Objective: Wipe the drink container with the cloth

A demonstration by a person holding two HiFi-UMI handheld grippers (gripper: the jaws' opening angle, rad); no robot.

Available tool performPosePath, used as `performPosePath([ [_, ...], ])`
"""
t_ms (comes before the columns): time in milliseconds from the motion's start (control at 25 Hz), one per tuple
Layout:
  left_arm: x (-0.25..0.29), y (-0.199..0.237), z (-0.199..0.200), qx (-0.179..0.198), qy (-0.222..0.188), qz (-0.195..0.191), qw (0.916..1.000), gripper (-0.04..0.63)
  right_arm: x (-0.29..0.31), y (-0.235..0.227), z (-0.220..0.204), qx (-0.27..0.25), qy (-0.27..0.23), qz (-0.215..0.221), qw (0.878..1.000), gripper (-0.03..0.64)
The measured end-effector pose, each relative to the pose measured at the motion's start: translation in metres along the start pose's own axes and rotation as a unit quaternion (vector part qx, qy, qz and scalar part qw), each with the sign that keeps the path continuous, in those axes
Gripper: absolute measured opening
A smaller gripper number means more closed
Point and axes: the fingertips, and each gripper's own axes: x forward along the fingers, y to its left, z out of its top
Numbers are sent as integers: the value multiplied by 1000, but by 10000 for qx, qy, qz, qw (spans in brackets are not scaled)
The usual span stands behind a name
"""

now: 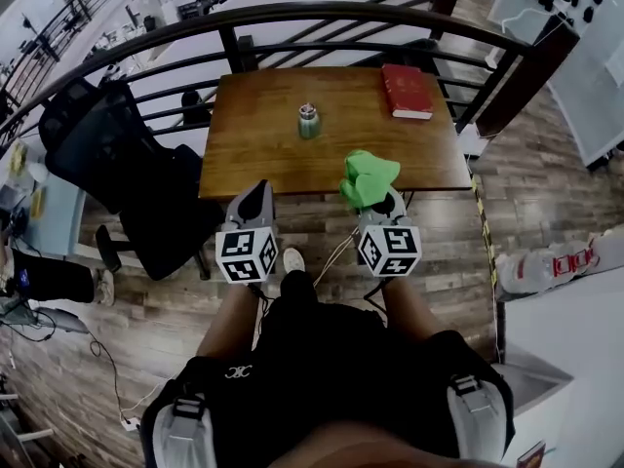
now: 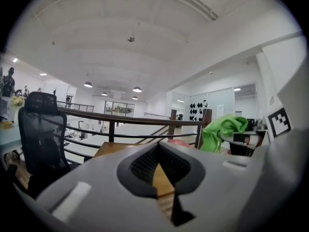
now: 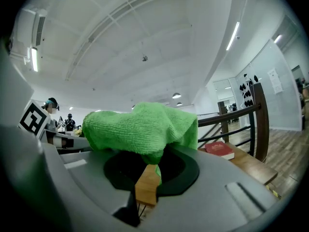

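The wooden bench [image 1: 253, 154] stands against the curved railing [image 1: 292, 13], with a black office chair [image 1: 117, 154] off its left end and you at its near edge. A red book [image 1: 406, 91] lies at the far right corner, well apart from the work. Your left hand-held gripper [image 1: 255, 193] hangs over the near edge with its jaws together and nothing between them, probably kept free to steady the container. Your right hand-held gripper [image 1: 382, 203] is clamped on the green cloth [image 1: 369, 175], which bunches over the jaw tips so a soft wad faces forward for wiping. The small green drink container [image 1: 309, 122] stands upright near the middle of the bench, beyond both grippers and untouched, so wiping has not begun.
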Motion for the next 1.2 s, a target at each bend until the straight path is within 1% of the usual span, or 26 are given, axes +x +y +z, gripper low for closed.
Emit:
performPosePath([
  [360, 98, 58, 41, 16, -111, -179, 9998, 52, 114, -10, 23, -158, 0, -119, 9998, 46],
  [520, 137, 81, 50, 30, -97, -289, 9995, 53, 154, -12, 29, -242, 19, -168, 9996, 46],
  [640, 167, 92, 55, -1, -50, -452, 9990, 53, 182, -16, 31, -293, 53, -242, 9993, 46],
  [720, 184, 96, 57, 18, -22, -581, 9983, 53, 196, -19, 31, -337, 87, -326, 9989, 46],
  [920, 219, 101, 56, 282, 72, -828, 9961, 52, 223, -29, 26, -362, 209, -531, 9977, 46],
  [1080, 232, 105, 51, 256, 207, -903, 9954, 54, 237, -36, 21, -325, 315, -574, 9973, 46],
  [1200, 237, 109, 45, 349, 267, -867, 9953, 54, 250, -39, 16, -339, 376, -494, 9975, 46],
])
